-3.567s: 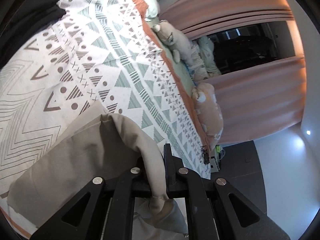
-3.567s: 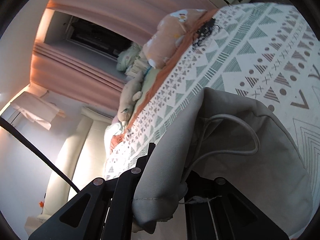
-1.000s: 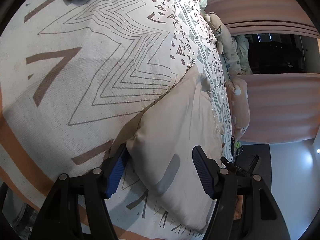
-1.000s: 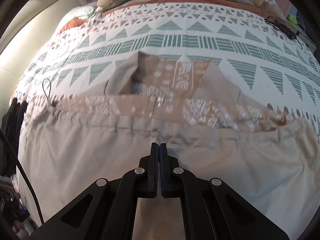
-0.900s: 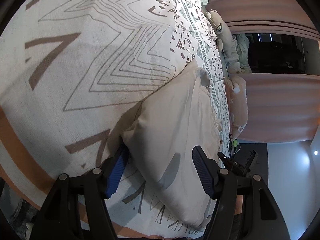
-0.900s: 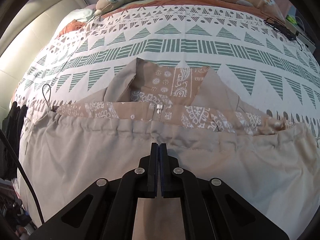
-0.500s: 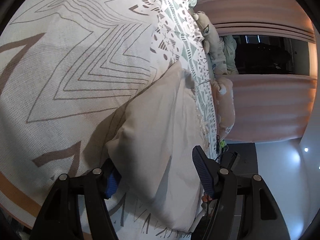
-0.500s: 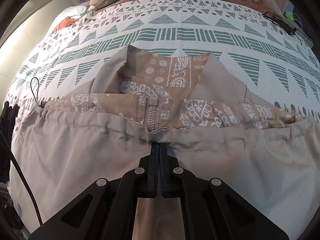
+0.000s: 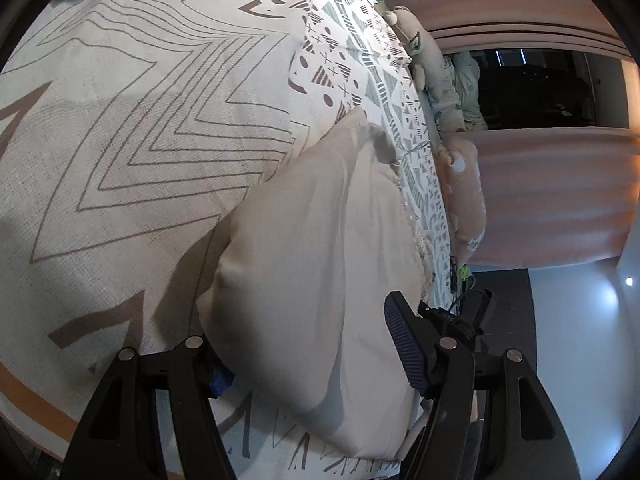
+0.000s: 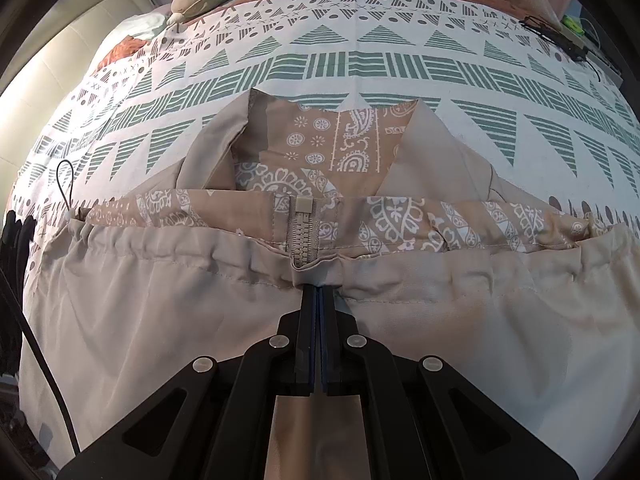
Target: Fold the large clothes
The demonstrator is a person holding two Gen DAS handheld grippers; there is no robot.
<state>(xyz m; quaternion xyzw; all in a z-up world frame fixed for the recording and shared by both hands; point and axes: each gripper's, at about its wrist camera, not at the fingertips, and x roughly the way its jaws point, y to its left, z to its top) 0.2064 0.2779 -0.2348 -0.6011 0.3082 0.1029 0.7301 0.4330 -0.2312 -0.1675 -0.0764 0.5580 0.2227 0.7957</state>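
One beige jacket (image 10: 200, 300), seemingly folded.

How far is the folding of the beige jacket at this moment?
Done: the beige jacket lies on the patterned bedspread, hem folded up toward the zipper. In hand: the right tongs are shut at that hem; the left tongs straddle the folded side, open. Left: folding it smaller.

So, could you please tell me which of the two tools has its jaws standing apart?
The left tool: its jaws stand apart around the beige jacket, while the right tool is shut.
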